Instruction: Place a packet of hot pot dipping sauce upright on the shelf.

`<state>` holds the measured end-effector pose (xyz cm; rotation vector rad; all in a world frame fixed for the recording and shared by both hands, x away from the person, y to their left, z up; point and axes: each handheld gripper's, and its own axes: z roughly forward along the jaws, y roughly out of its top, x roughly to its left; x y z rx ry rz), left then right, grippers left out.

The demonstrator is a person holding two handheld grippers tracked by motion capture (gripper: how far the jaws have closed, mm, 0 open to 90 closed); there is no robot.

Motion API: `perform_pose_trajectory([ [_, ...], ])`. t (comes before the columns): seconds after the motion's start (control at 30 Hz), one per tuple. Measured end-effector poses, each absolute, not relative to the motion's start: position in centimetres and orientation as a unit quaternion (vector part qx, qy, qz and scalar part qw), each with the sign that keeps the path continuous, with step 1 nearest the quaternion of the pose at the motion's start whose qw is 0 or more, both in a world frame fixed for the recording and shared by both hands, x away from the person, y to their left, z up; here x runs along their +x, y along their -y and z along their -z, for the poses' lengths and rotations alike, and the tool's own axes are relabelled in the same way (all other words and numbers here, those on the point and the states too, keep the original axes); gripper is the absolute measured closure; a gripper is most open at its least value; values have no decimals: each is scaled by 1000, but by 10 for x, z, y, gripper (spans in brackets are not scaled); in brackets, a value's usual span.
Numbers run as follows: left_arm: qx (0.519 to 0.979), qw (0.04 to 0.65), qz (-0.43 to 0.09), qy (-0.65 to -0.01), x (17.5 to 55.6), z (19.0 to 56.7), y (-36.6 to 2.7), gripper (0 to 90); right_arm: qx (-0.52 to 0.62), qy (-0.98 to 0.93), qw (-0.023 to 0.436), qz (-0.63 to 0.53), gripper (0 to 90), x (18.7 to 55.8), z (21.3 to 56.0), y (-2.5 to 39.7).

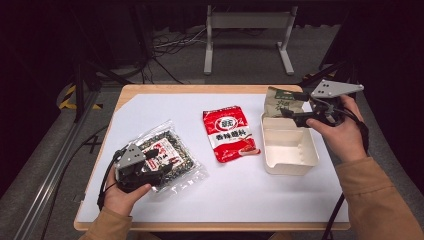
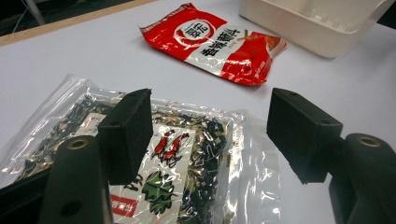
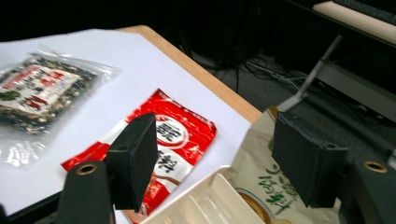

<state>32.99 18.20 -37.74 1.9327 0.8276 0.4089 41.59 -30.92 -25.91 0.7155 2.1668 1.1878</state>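
A clear bag of dark dried food (image 1: 170, 152) (image 2: 187, 158) lies on the white sheet at the left. My left gripper (image 1: 165, 164) (image 2: 210, 135) hovers low over it, jaws wide apart, open, with nothing between them. A red packet (image 1: 230, 132) (image 2: 215, 44) (image 3: 173, 135) lies flat in the middle. To its right stands a white tray (image 1: 287, 150) (image 3: 201, 200). A beige and green packet (image 1: 277, 102) (image 3: 261, 186) sits at the tray's far end. My right gripper (image 1: 291, 105) (image 3: 215, 158) is open just above that packet and the tray's far rim.
The wooden table edge (image 1: 200, 89) borders the white sheet at the back. A metal stand (image 1: 247, 35) and cables lie on the floor beyond. The clear bag (image 3: 37, 93) appears far off in the right gripper view. The tray (image 2: 317, 28) lies ahead of the left gripper.
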Motion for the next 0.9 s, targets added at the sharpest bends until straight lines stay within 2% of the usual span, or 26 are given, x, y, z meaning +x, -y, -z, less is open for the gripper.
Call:
perform_pose_trajectory([
  [0.17,799,477,-169,-323,332,378,-175,359,270,-798,284,-459,282,401,267,309],
  [0.23,798,474,-177,-327,333,378,-172,345,270,-796,291,-458,269,392,272,308],
  [0.4,793,486,-170,-326,338,376,-166,301,298,-774,248,-500,221,371,289,308],
  [0.47,793,481,-166,-335,341,377,-165,261,301,-769,243,-508,204,366,296,308],
  [0.5,794,476,-159,-343,343,376,-163,212,303,-769,243,-508,199,365,300,309],
  [0.57,796,474,-155,-343,346,376,-161,199,310,-765,233,-514,197,363,308,310],
  [0.73,797,478,-163,-330,350,373,-154,97,311,-767,211,-521,178,358,323,306],
  [0.8,794,476,-155,-344,352,373,-152,49,304,-772,208,-518,168,356,328,302],
  [0.9,799,475,-149,-336,360,374,-151,41,299,-775,201,-519,162,356,334,298],
])
